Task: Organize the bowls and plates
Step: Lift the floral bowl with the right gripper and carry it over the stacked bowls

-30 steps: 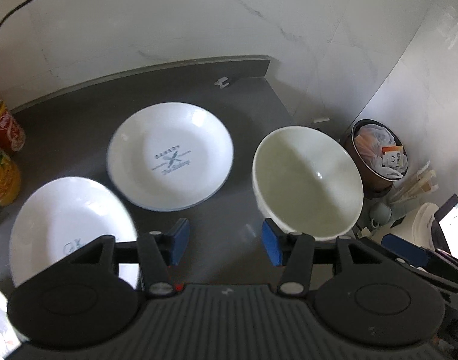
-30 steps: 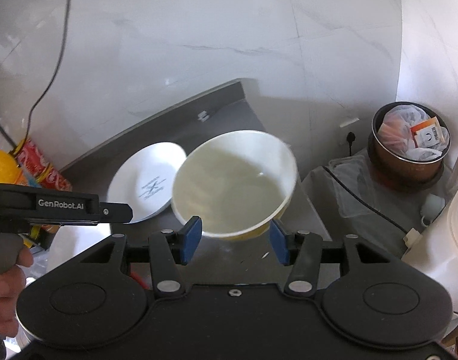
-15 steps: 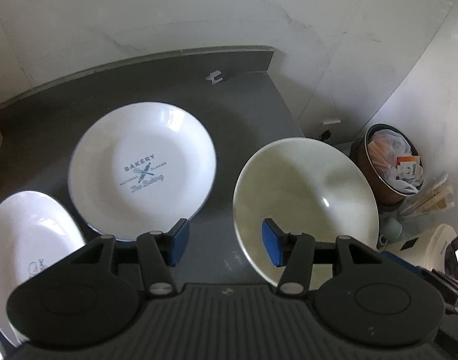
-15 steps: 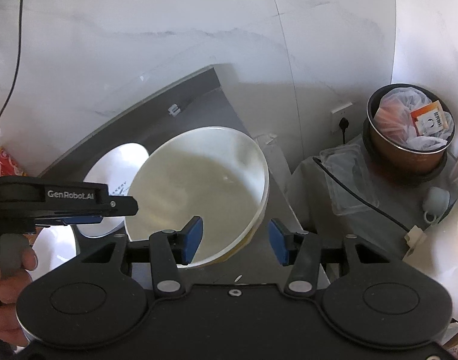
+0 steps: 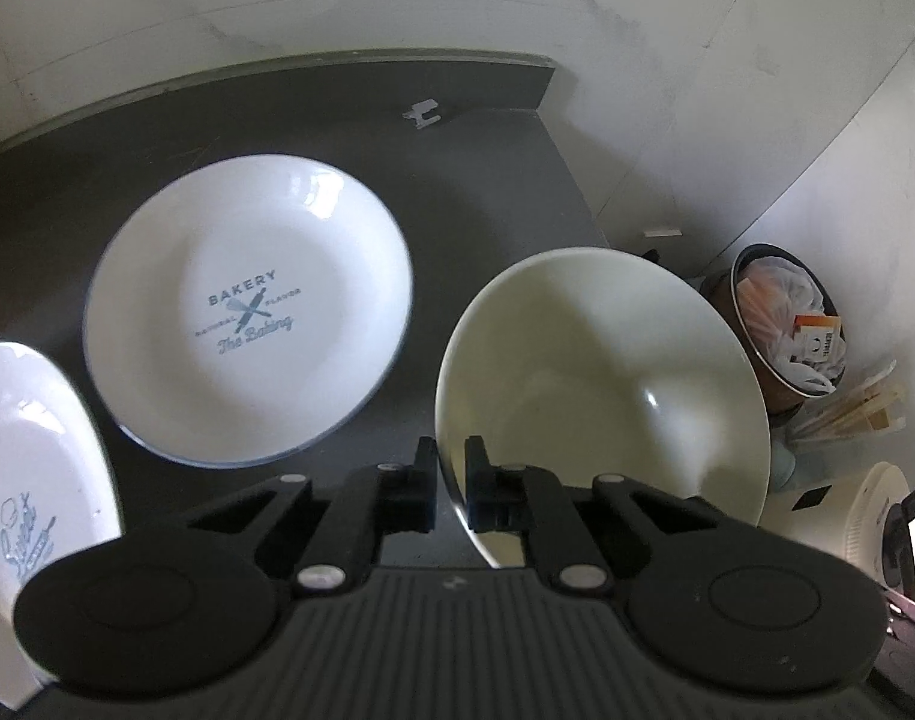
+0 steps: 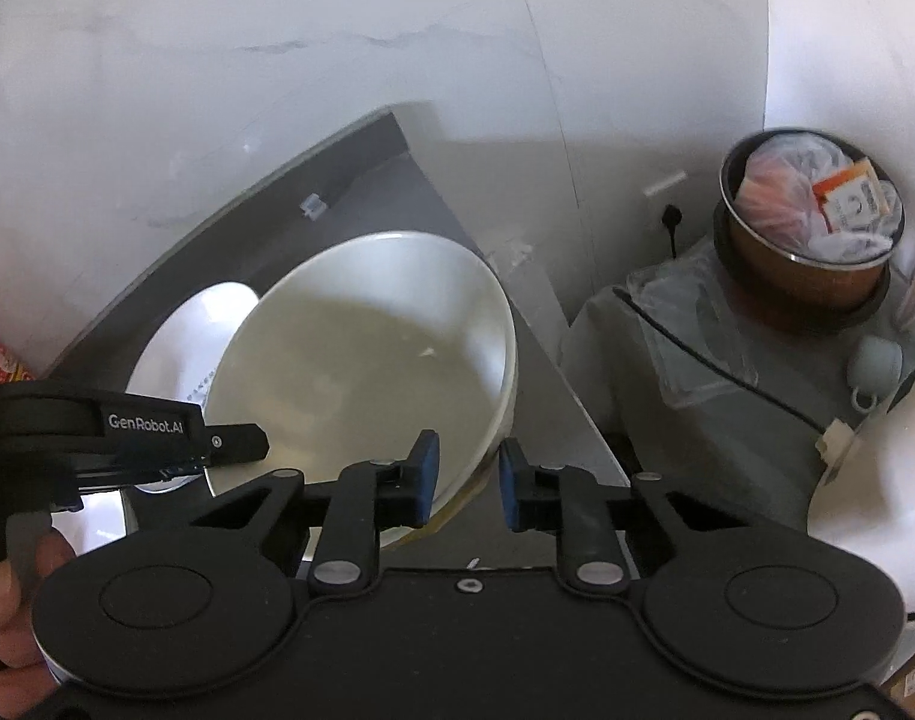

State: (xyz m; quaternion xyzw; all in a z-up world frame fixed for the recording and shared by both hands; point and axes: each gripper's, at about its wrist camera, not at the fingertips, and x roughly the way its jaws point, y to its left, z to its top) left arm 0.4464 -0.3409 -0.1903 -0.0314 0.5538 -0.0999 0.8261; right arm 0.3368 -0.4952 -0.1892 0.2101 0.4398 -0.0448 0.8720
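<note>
White marble-look wall panels with thin seams fill the upper half of both views. A dark grey countertop runs up to them, its corner at upper centre. At right, lower down, stands a round brown bin stuffed with rubbish, beside a wall socket and a black cable.

On the counter are two white printed plates, one cream bowl, and one full bin beyond.
</note>
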